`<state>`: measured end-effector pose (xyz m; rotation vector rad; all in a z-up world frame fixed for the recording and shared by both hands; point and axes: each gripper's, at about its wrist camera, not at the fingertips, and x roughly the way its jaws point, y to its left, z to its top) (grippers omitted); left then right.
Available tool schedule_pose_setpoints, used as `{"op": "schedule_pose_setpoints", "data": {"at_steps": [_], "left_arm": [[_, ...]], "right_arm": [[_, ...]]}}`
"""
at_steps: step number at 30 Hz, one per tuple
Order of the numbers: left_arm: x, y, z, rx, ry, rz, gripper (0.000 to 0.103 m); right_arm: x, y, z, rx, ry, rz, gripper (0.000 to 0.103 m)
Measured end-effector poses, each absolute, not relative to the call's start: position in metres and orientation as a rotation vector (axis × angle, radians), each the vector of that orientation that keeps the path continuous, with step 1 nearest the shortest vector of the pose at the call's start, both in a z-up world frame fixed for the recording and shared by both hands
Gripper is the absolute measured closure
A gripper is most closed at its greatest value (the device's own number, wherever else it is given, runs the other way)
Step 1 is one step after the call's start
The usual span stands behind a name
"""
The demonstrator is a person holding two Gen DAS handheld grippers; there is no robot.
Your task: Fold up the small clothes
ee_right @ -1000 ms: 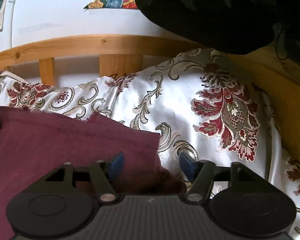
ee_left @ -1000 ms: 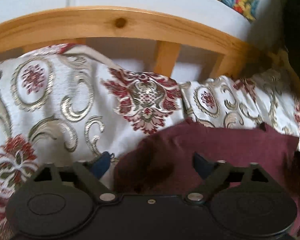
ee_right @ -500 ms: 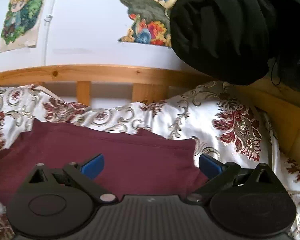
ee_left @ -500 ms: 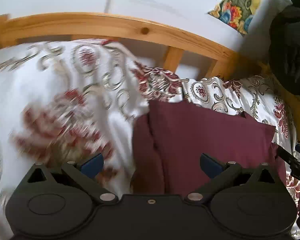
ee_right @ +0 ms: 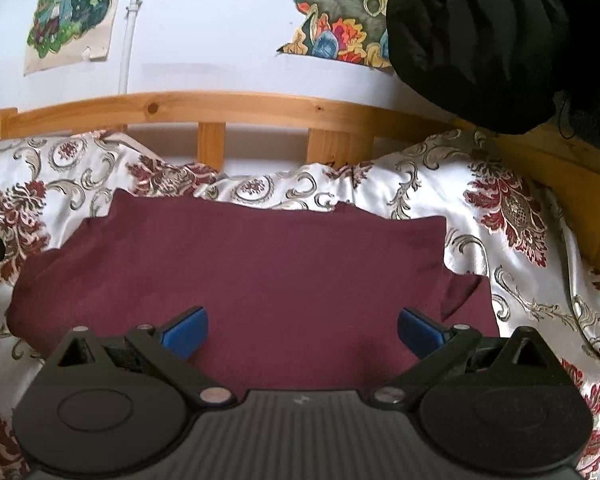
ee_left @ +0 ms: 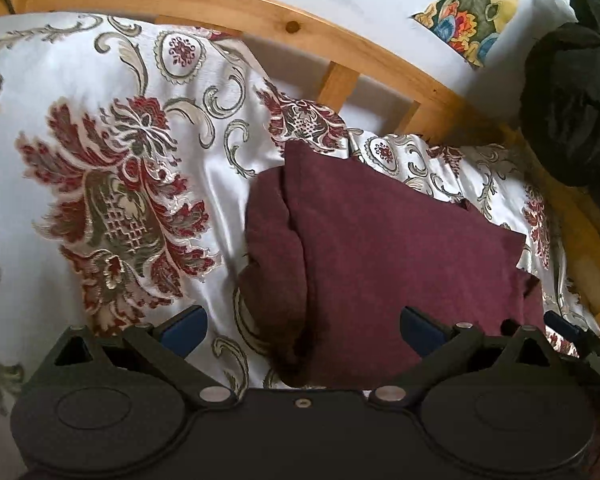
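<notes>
Floral bedspread (ee_left: 112, 184), wooden headboard (ee_right: 236, 107)

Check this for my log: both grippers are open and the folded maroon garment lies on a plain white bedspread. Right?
Not quite. The left gripper and right gripper are open, and the folded maroon garment lies flat, but the bedspread is white with a red and gold floral pattern, as both wrist views show.

Pine headboard (ee_right: 228, 106) — postered white wall (ee_right: 204, 28)

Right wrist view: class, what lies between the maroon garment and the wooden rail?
Patterned bedspread lies between garment and rail, shown in the right wrist view.
</notes>
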<state>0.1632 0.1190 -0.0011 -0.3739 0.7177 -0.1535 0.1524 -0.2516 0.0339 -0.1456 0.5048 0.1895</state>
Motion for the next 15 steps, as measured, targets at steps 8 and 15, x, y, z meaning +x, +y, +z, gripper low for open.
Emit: {"op": "schedule_pose_setpoints", "data": {"at_steps": [8, 15], "left_arm": [[0.178, 0.12, -0.023, -0.417, 0.775, -0.157, 0.001], [0.184, 0.123, -0.036, -0.438, 0.812, -0.154, 0.001]], "right_arm": [[0.164, -0.248, 0.022, -0.148, 0.541, 0.178, 0.0], [0.169, -0.248, -0.001, -0.161, 0.63, 0.167, 0.0]]}}
